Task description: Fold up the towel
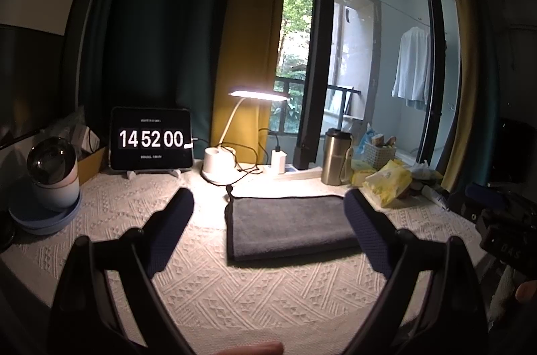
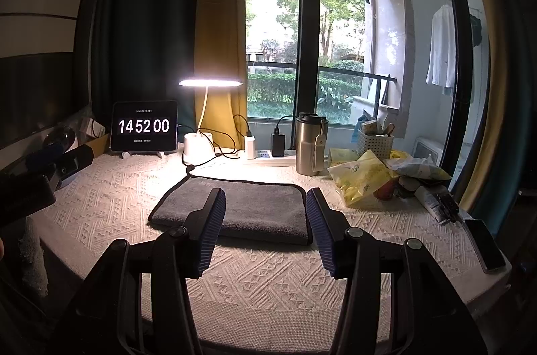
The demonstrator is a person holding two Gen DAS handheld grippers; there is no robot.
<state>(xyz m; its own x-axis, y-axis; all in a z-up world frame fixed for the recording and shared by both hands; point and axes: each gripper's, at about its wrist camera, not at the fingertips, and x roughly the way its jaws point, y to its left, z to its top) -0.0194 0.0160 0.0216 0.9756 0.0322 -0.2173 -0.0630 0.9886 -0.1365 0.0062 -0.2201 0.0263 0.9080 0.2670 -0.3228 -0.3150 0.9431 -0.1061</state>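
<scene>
A grey towel (image 1: 292, 225) with a dark hem lies folded flat on the cream textured tablecloth (image 1: 235, 287). It also shows in the right wrist view (image 2: 255, 204). My left gripper (image 1: 268, 204) is open and empty, hovering above the cloth just short of the towel's near edge. My right gripper (image 2: 265, 200) is open and empty, its blue ribbed pads (image 2: 211, 230) standing over the towel's near right part. The left gripper's body shows at the left edge of the right wrist view (image 2: 40, 173), and the right gripper's body at the right edge of the left wrist view (image 1: 503, 227).
Along the back stand a tablet clock (image 2: 144, 126), a lit desk lamp (image 2: 201, 146), a power strip with chargers (image 2: 268, 153) and a steel tumbler (image 2: 310, 143). Yellow packets (image 2: 362, 177), a basket (image 2: 374, 143) and a phone (image 2: 486, 244) sit at right. A round device (image 1: 53, 173) sits at left.
</scene>
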